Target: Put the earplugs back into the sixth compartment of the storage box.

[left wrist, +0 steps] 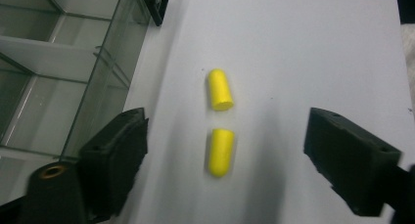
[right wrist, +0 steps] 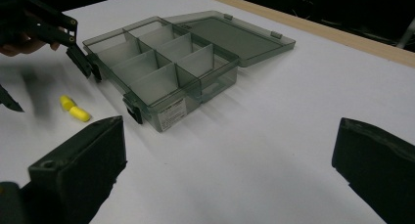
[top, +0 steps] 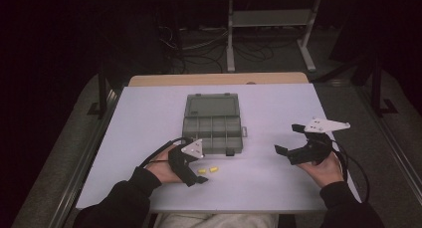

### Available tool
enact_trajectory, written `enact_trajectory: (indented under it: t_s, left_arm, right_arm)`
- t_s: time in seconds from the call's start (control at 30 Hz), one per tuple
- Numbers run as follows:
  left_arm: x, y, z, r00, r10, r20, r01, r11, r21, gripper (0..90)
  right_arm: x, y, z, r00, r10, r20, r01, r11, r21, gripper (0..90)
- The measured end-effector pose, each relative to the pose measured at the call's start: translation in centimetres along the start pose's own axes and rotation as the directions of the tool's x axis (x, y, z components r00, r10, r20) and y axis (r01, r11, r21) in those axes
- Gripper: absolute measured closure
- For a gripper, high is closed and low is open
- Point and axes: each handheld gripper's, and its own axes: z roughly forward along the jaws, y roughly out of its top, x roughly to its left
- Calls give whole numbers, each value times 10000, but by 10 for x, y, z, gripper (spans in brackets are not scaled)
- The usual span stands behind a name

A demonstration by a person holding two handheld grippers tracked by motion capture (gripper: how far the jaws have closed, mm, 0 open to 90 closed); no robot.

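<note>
Two yellow foam earplugs lie end to end on the white table: one (left wrist: 220,89) farther from me, one (left wrist: 221,151) nearer, also seen as earplugs (top: 208,170) in the high view. My left gripper (left wrist: 229,131) is open and hovers over them, its jaws standing either side of the nearer earplug without touching it. A clear grey compartment box (top: 212,128) sits just beyond with its lid laid open; its compartments look empty. My right gripper (top: 287,138) is open with nothing in it, to the right of the box (right wrist: 166,62).
The white table top (top: 144,113) ends in a wooden strip (top: 219,79) at the far side. Bare surface lies between the box and the right gripper (right wrist: 230,131). A stand and cables (top: 239,44) sit on the dark floor beyond.
</note>
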Motion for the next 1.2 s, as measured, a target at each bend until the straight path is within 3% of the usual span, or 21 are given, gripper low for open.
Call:
enact_trajectory:
  t_s: [0.07, 0.23, 0.4, 0.43, 0.8, 0.97, 1.2]
  left_arm:
    - [-1, 0, 0, 9996, 250, -125, -250, 9997, -22, 281]
    - [-1, -1, 1, 9993, 319, -199, -318, 9995, 50, 399]
    - [1, -2, 2, 9991, 408, -86, -407, 9990, 175, 489]
    - [1, -2, 2, 9990, 452, -12, -452, 9987, 243, 546]
    - [3, 0, 6, 9994, 257, 223, -271, 9976, 631, 793]
    - [1, 5, 4, 9990, 360, 258, -378, 9965, 746, 813]
    - [4, 16, -10, 9989, 443, 162, -450, 9979, 469, 811]
  right_arm:
    - [0, 0, 0, 10000, -27, -8, 27, 10000, 20, 0]
    - [0, 0, 1, 10000, -34, -26, 34, 10000, 62, 0]
    - [0, 0, 1, 10000, -35, -23, 36, 10000, 70, 0]
    - [1, 0, 1, 10000, -61, -21, 61, 9999, 82, 0]
    - [0, 0, 0, 10000, -73, 11, 73, 10000, 13, 0]
    - [0, 0, 0, 10000, -49, 7, 49, 10000, -11, 0]
    - [0, 0, -1, 10000, -5, 11, 5, 10000, -53, 0]
